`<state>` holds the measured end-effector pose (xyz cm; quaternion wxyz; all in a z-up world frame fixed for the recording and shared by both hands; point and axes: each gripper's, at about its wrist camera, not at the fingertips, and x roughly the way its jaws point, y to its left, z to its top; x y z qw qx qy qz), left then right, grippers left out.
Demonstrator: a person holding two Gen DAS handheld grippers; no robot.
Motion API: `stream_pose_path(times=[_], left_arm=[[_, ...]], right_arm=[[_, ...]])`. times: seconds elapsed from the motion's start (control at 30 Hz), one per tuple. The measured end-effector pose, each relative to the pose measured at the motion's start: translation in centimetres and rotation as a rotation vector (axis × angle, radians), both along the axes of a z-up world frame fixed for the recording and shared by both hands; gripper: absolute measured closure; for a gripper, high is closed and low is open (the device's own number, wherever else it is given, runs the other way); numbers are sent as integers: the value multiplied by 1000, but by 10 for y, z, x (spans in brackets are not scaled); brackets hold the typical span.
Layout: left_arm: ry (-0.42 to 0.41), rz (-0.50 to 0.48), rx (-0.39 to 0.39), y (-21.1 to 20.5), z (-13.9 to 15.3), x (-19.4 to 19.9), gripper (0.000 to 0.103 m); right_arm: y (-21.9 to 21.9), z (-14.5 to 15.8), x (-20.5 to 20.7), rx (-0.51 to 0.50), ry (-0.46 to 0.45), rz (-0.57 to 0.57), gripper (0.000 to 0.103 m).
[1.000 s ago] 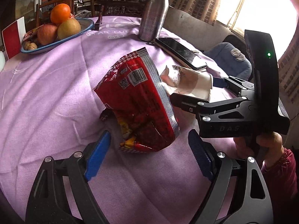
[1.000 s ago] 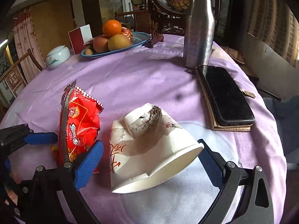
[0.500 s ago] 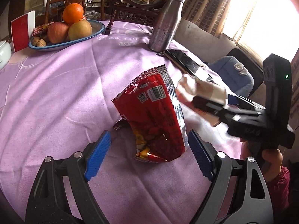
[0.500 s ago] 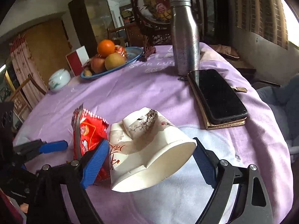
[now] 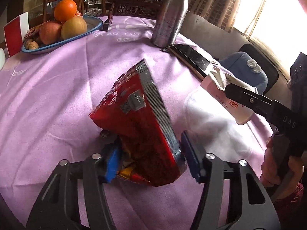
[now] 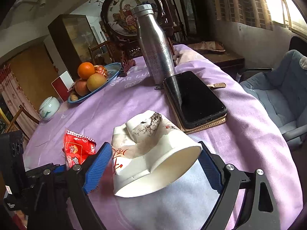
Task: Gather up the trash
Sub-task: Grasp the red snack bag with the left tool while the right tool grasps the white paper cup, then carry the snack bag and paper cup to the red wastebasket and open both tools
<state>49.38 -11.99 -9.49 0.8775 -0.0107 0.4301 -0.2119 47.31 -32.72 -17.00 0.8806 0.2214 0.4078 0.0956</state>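
My left tongs [image 5: 148, 162] have just been closing, and the blue pads are now pinched on the red snack bag [image 5: 142, 126], which stands tilted in the centre of the left wrist view, its lower end between the fingers, over the purple tablecloth [image 5: 57, 95]. My right tongs [image 6: 154, 165] are set wide around the crushed paper cup [image 6: 151, 153], both pads against its sides, cup mouth facing the camera, low centre of the right wrist view. From the left view, that cup sits at the right edge, lifted off the cloth. Behind it, a black phone [image 6: 193, 97] lies beside the steel bottle [image 6: 155, 46]; the fruit plate [image 6: 113, 71] sits upper left.
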Motion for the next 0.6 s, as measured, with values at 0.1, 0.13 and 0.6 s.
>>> stream_pose_path(times=[0.1,0.13,0.6], left_arm=[[-54,11,-19,6,14,-9,50],[-80,9,-40,10,22,-14,51],[-303,-131,9,-13,59,-100,50]], right_arm=[[1,5,-11,0,-30,-6,15],[1,8,-18,4,-43,-12,15],[-10,54,-191,59,-138,-105,15]])
